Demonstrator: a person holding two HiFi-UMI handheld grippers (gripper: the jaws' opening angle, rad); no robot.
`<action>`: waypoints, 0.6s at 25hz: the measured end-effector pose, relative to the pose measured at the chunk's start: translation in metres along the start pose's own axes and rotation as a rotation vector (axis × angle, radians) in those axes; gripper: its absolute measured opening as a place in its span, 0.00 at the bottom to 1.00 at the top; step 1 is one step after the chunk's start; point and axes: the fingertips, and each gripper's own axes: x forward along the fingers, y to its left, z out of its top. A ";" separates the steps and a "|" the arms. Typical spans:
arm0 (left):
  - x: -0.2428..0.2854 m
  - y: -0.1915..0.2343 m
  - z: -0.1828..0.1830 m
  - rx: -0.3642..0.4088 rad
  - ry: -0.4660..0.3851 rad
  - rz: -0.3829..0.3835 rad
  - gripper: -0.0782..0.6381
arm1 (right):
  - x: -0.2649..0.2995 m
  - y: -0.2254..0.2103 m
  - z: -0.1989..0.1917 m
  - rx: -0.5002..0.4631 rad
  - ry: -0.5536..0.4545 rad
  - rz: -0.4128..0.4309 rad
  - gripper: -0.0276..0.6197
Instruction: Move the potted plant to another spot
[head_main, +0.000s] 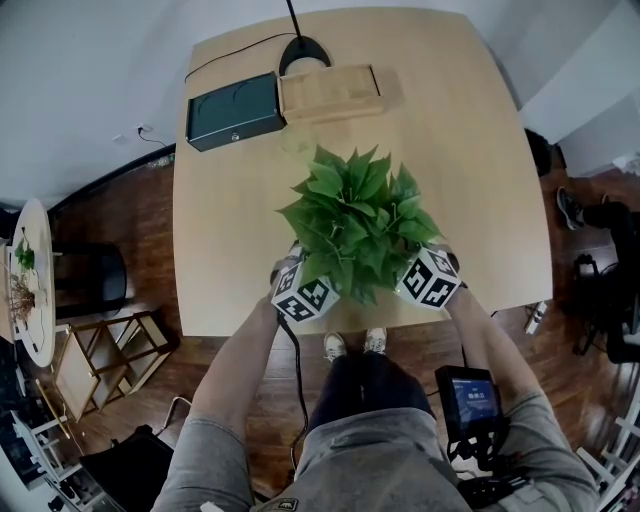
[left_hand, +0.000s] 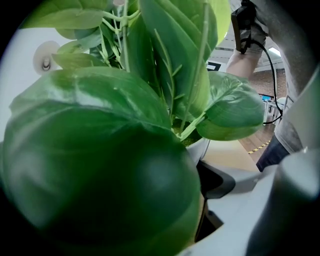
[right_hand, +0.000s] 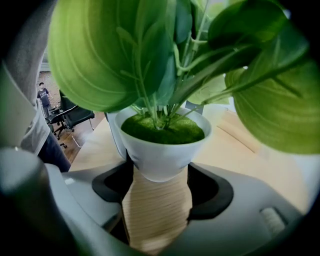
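Right gripper (right_hand: 156, 192) clamps its black pads on the ribbed base of the potted plant (right_hand: 161, 150) at the near edge of the wooden table (head_main: 480, 180), while the left gripper (head_main: 302, 288) flanks the pot, its grip hidden behind a large leaf (left_hand: 100, 175).

Left gripper (head_main: 303, 293) and right gripper (head_main: 430, 278) tilt downward, right one clamped.
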 end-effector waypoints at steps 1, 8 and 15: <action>0.000 -0.002 0.000 -0.004 0.000 -0.001 0.69 | 0.000 0.002 -0.001 0.002 -0.001 0.003 0.58; 0.009 0.016 -0.002 -0.024 0.007 0.002 0.69 | 0.008 -0.017 -0.002 0.006 -0.004 0.037 0.58; 0.008 0.015 -0.002 -0.024 0.010 0.004 0.69 | 0.007 -0.016 -0.001 0.006 -0.008 0.042 0.57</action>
